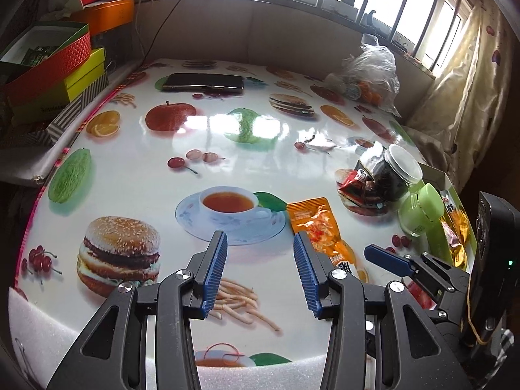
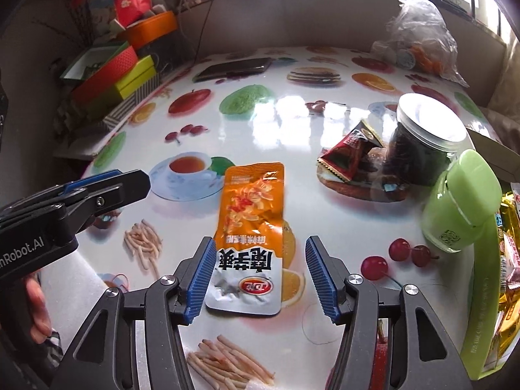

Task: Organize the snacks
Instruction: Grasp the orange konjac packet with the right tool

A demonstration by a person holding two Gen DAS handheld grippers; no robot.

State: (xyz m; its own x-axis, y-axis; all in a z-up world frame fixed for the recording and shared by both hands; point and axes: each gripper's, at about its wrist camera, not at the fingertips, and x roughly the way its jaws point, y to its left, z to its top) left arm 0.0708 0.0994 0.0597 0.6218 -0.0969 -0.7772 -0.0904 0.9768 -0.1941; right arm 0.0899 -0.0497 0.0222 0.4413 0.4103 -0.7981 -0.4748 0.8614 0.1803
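An orange snack packet (image 2: 252, 227) lies flat on the food-print tablecloth, its near end between the fingers of my right gripper (image 2: 261, 274), which is open and empty just above it. The packet also shows in the left wrist view (image 1: 320, 227), right of my left gripper (image 1: 260, 273), which is open and empty over the cloth. A red-brown packet (image 2: 347, 154) lies against a dark jar with a clear lid (image 2: 422, 143). A green box (image 2: 487, 292) at the right edge holds several wrapped snacks.
A green bottle (image 2: 461, 201) stands beside the green box. A phone (image 1: 204, 83) lies at the table's far side. A plastic bag of fruit (image 1: 370, 74) sits far right. Stacked coloured boxes (image 1: 55, 65) stand off the left edge. The table's near edge is white foam (image 1: 260, 373).
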